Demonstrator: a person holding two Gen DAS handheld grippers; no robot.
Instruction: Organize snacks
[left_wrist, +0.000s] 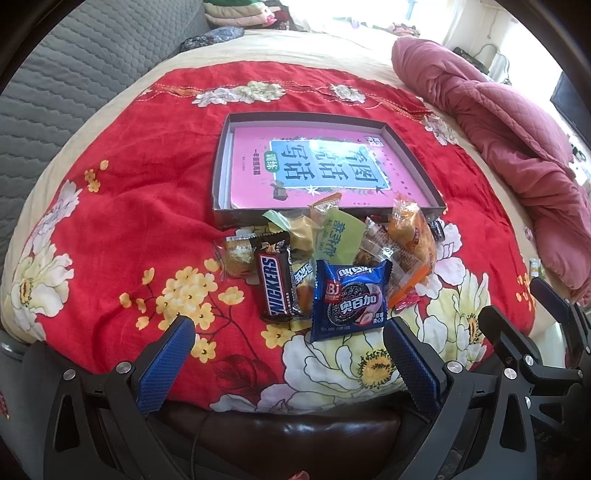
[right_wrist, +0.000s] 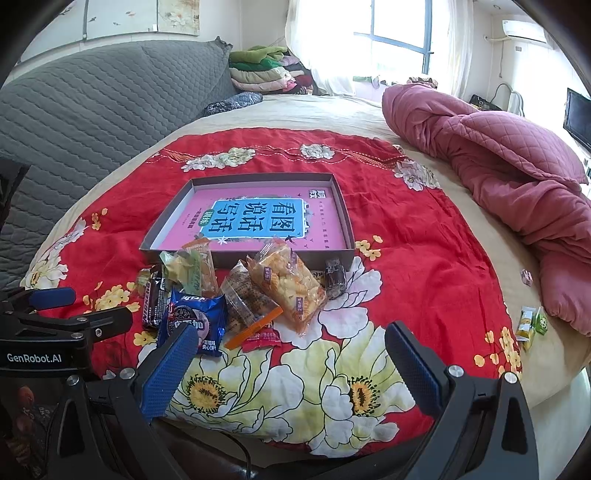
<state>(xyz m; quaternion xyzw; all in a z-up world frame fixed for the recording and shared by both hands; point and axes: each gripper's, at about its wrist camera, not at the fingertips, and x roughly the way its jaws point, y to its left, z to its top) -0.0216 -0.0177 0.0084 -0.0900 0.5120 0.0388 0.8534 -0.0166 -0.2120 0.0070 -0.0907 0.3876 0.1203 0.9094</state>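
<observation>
Hovering wide open and empty, both grippers (left_wrist: 288, 347) (right_wrist: 291, 354) are facing light, crinkly, slippery snack packets (left_wrist: 349, 299), best pinched by an edge seam.

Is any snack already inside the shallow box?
No. The box holds only a pink book; the snack pile lies outside its near wall.

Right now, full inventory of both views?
Box: 1, grey, open, mid red cloth, pink book inside.
Snack pile: on cloth before box.
Snickers: 1, brown, pile left.
Cookie pack: 1, blue, pile front.
Green pack: 1, pile middle.
Orange snack bag: 1, clear, pile right.
Dark candy: 1, at box corner.
Small packs: 2, green-yellow, right off cloth.
Red cloth: 1, floral, on bed.
Pink quilt: 1, bunched, right.
Left gripper: open, empty.
Right gripper: open, empty.
</observation>
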